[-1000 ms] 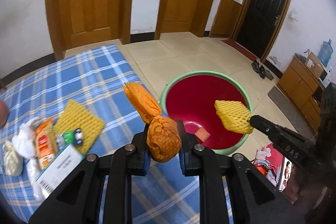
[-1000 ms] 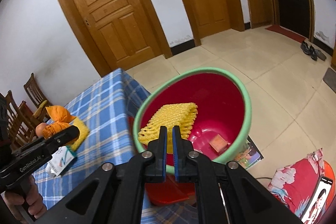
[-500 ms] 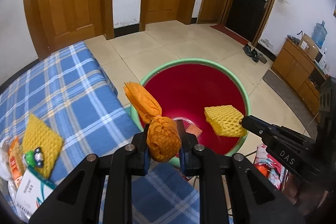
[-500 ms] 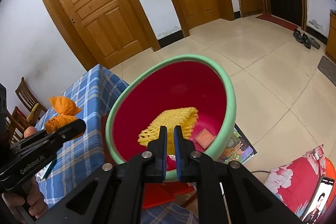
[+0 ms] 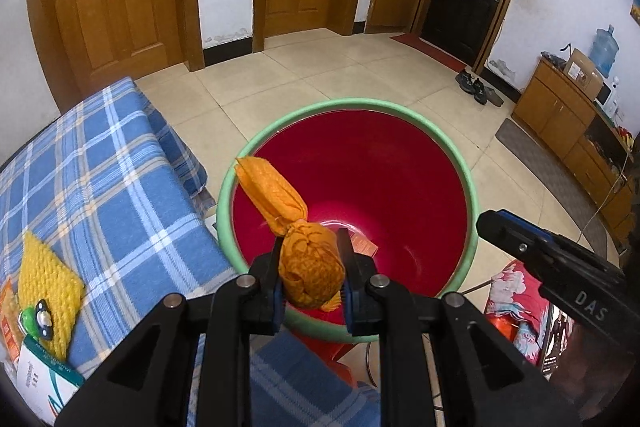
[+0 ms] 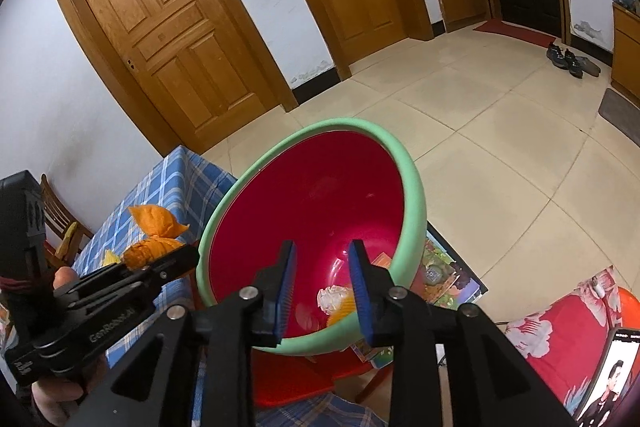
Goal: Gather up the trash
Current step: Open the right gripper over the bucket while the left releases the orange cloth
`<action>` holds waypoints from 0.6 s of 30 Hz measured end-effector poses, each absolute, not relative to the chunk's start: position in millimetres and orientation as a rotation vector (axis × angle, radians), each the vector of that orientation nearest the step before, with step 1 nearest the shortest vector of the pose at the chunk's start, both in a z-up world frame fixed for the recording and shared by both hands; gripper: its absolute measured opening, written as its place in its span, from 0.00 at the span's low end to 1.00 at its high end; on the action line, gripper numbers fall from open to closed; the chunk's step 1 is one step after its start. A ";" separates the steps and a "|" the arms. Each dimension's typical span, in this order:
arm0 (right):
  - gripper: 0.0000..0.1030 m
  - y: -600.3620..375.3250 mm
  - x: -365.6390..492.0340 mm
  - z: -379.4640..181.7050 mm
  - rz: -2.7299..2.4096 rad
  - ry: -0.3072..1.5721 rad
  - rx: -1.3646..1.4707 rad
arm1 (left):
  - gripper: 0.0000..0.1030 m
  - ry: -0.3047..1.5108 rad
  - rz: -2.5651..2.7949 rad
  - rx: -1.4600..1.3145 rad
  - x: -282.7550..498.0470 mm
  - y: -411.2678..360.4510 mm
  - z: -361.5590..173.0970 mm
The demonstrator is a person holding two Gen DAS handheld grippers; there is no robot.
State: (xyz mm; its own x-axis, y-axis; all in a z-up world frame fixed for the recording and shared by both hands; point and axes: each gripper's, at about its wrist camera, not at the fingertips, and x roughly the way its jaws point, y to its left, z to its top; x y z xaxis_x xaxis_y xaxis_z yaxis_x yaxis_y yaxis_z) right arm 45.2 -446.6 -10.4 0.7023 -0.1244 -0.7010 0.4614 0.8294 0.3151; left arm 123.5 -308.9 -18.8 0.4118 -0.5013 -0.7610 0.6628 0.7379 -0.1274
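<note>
Left tool (image 5: 311,269) clenches an orange mesh bag (image 5: 310,271) over a red bin (image 5: 424,187) with a green rim. Right tool (image 6: 322,289) is opening, nothing between its jaws.

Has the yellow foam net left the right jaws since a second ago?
Yes. The right gripper is opening with nothing between its jaws; the net has dropped from above the green rim to the basin's bottom, a yellow bit showing.

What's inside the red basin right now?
In the basin, the right wrist view shows an orange card, a crumpled clear wrapper and a bit of yellow foam net. The right gripper, its jaws opening and empty, hides the rest of the bottom.
</note>
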 end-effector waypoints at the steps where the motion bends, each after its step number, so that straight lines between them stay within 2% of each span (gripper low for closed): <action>1: 0.31 -446.7 44.6 -10.0 -0.344 0.724 0.500 | 0.25 0.880 -0.742 0.206 124.3 -309.1 -19.1; 2: 0.33 -446.7 44.3 -9.8 -0.345 0.723 0.501 | 0.29 0.881 -0.745 0.207 124.8 -310.0 -19.4; 4: 0.37 -447.4 44.2 -10.2 -0.345 0.723 0.506 | 0.44 0.879 -0.741 0.204 126.4 -310.3 -19.5; 6: 0.42 -447.5 44.1 -10.6 -0.343 0.722 0.511 | 0.47 0.877 -0.730 0.197 127.3 -309.0 -19.1; 18: 0.56 -444.3 40.6 -10.0 -0.357 0.723 0.517 | 0.48 0.878 -0.677 0.152 123.5 -284.2 -10.8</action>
State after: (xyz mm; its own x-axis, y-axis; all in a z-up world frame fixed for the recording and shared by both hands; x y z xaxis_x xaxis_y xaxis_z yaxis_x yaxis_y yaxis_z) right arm 40.6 -444.3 -10.0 0.6990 -0.1321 -0.7028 0.4781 0.8171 0.3220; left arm 123.5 -284.2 -10.8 0.4469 -0.4838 -0.7525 0.6039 0.7837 -0.1453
